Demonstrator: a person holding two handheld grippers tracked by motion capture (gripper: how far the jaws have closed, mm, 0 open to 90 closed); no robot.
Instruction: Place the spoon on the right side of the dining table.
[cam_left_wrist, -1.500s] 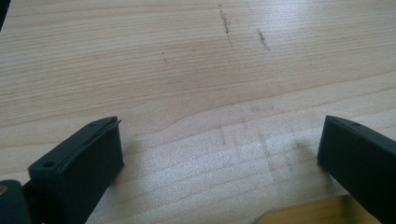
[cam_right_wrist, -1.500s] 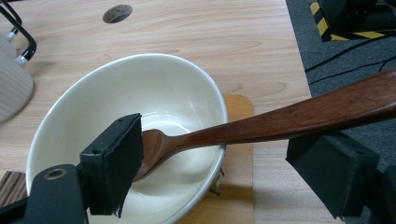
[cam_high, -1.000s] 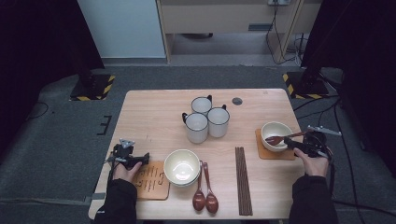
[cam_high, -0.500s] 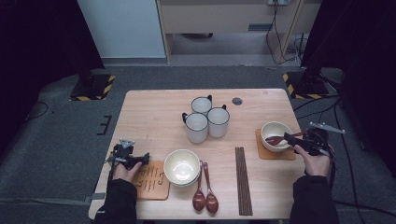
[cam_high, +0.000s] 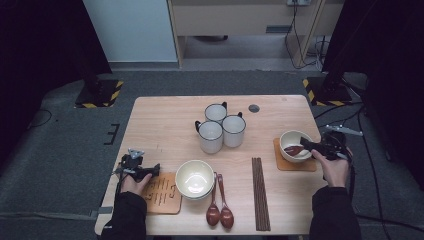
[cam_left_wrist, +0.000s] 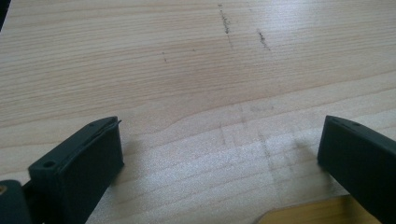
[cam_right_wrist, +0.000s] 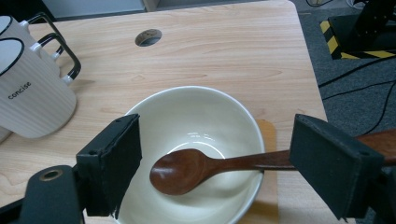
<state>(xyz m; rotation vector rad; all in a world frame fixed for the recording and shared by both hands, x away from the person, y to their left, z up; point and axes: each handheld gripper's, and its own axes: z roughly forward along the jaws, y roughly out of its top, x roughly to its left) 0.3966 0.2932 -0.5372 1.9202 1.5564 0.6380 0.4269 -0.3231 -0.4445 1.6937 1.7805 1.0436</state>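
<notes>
A cream bowl (cam_high: 295, 143) (cam_right_wrist: 196, 112) sits on a wooden coaster (cam_high: 295, 163) at the table's right edge. A dark brown wooden spoon (cam_high: 291, 149) (cam_right_wrist: 180, 170) lies in it, its handle resting over the rim and running behind one jaw. My right gripper (cam_high: 312, 146) (cam_right_wrist: 219, 154) is open, its jaws standing wide on either side of the bowl's near rim. My left gripper (cam_high: 152, 171) (cam_left_wrist: 219, 154) rests open on the bare tabletop at the front left, with nothing between its jaws. A corner of a second wooden coaster (cam_high: 161, 192) (cam_left_wrist: 317, 215) lies just beside it.
Three white mugs (cam_high: 222, 127) (cam_right_wrist: 32, 98) stand at the table's middle back. A second cream bowl (cam_high: 195, 178), two brown spoons (cam_high: 220, 210) and dark chopsticks (cam_high: 260, 192) lie along the front. A round cable hole (cam_high: 254, 108) (cam_right_wrist: 148, 37) is behind the right bowl.
The right gripper carried the spoon down into the bowl, and now its jaws stand apart with the spoon lying in the bowl. The left gripper has not moved.
</notes>
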